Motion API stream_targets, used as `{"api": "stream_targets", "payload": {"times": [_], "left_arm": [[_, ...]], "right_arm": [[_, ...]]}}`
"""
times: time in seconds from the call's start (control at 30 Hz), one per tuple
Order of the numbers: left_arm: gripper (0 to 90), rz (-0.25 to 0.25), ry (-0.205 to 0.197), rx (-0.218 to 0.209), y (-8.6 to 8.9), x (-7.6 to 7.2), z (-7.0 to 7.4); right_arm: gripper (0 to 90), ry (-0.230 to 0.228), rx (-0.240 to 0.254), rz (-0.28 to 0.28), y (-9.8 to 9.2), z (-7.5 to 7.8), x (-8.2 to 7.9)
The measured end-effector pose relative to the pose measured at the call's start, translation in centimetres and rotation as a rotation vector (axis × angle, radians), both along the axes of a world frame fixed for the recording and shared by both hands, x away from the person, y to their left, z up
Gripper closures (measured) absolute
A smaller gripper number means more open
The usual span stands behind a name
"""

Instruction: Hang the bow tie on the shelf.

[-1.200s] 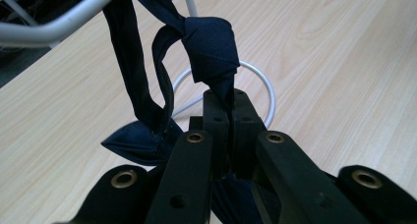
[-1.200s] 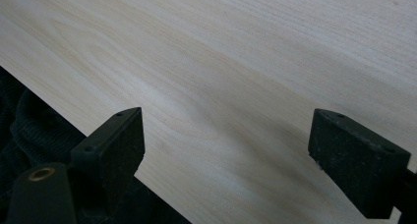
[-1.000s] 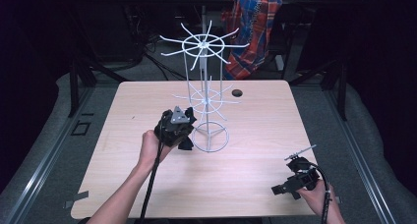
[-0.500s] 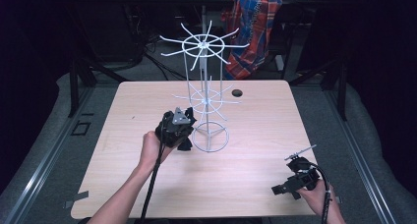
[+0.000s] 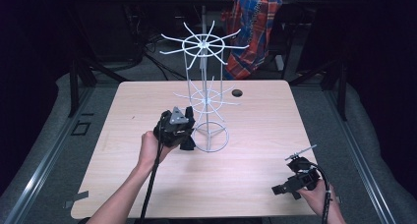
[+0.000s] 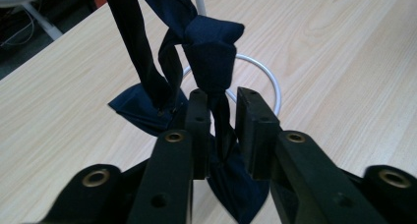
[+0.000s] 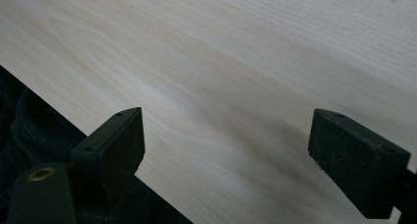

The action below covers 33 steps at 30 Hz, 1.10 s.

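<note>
My light wooden table (image 5: 147, 111) carries 1 white wire rack (image 5: 205, 98) standing on its ring base, a dark cable hole (image 5: 237, 93) behind.

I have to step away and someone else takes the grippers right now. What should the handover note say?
Left gripper: shut on the knotted navy blue fabric tie, beside the white wire rack's base ring.
Right gripper: open, holding nothing, over the light wooden table near its front right edge.
Done: tie gripped.
Left: probably hanging it on a rack arm; whether it is already hooked can't be told.
</note>
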<state>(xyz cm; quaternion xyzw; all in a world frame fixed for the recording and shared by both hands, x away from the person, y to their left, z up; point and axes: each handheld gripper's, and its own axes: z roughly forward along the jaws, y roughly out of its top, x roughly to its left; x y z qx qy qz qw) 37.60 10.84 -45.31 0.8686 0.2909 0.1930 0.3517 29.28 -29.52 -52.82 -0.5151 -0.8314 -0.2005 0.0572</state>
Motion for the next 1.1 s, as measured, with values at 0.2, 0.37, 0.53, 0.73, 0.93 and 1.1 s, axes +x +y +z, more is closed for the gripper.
{"api": "stream_targets", "payload": {"times": [0.2,0.37,0.53,0.73,0.93,1.1], "left_arm": [[65.5,0.013,0.009,-0.010,0.1,-0.2,0.2],[50.6,0.036,0.013,0.007,0.0,-0.5,0.5],[39.5,0.057,0.030,0.015,0.3,-1.0,0.8],[32.6,0.064,0.051,0.023,1.6,-1.7,1.0],[25.6,0.075,0.065,0.043,2.5,-2.7,1.2],[20.1,0.082,0.066,0.057,2.3,-3.4,1.4]], "right_arm": [[13.5,-0.005,0.004,-0.002,0.0,0.1,0.0],[13.5,-0.009,0.005,-0.006,-0.1,0.2,-0.1],[13.5,-0.013,0.005,-0.010,-0.1,0.3,-0.1],[13.6,-0.015,0.006,-0.007,-0.1,0.3,-0.2],[13.5,-0.018,0.000,-0.011,-0.1,0.3,-0.2],[13.6,-0.020,0.017,-0.009,0.0,0.4,-0.2]]}}
